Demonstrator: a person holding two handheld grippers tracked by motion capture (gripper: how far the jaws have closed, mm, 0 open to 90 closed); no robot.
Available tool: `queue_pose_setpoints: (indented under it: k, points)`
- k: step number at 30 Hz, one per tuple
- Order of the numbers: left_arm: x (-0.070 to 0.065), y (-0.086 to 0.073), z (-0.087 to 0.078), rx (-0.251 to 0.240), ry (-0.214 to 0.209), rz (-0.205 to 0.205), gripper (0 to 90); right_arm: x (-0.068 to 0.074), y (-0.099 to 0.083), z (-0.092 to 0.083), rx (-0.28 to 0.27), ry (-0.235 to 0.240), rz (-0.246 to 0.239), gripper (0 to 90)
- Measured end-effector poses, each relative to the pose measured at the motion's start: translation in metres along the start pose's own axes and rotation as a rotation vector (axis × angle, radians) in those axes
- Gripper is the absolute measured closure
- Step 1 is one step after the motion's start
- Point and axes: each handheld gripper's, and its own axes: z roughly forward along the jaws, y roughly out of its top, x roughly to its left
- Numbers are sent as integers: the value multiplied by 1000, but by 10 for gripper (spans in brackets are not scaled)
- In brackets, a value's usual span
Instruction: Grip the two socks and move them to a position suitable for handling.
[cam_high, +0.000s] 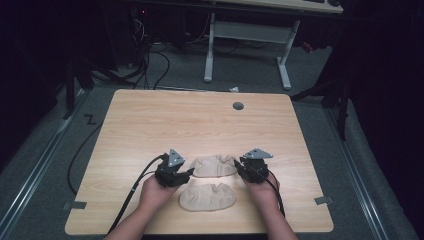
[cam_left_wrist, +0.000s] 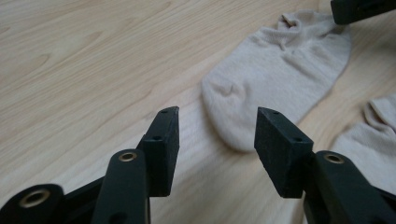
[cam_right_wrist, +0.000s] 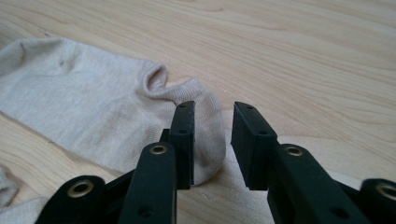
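Observation:
Two beige ankle socks lie on the wooden table (cam_high: 150, 125). The far sock (cam_high: 215, 165) stretches between my two grippers, and the near sock (cam_high: 207, 196) lies flat just in front of it. My left gripper (cam_high: 189, 173) is at the far sock's left end. In the left gripper view its jaws (cam_left_wrist: 217, 114) stand open and empty, with the sock's toe (cam_left_wrist: 275, 70) just beyond the gap. My right gripper (cam_high: 240, 167) is at the sock's right end. Its jaws (cam_right_wrist: 212, 114) are open, with the sock's rounded end (cam_right_wrist: 93, 107) lying partly in the gap, unpressed.
A grey round cap (cam_high: 238, 106) sits in the tabletop near the far edge. Beyond the table are a white desk frame (cam_high: 210, 50) and cables on the grey floor. A strip of the near sock (cam_left_wrist: 373, 135) lies right of the left jaws.

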Motion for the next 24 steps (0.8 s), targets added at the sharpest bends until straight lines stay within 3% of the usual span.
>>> queue_pose_setpoints:
  k: [5, 12, 16, 24]
  points:
    - [-4, 4, 20, 40, 31, -4, 550, -3, -1, 2, 10, 7, 17, 704]
    - [-2, 3, 23, 60, 42, -18, 662, -3, -6, 7, 45, 25, 22, 702]
    - [0, 3, 23, 46, 58, -21, 755, -4, -6, 8, 43, 39, 22, 720]
    - [0, 0, 26, 45, 59, -27, 842, -2, -6, 9, 39, 44, 7, 761]
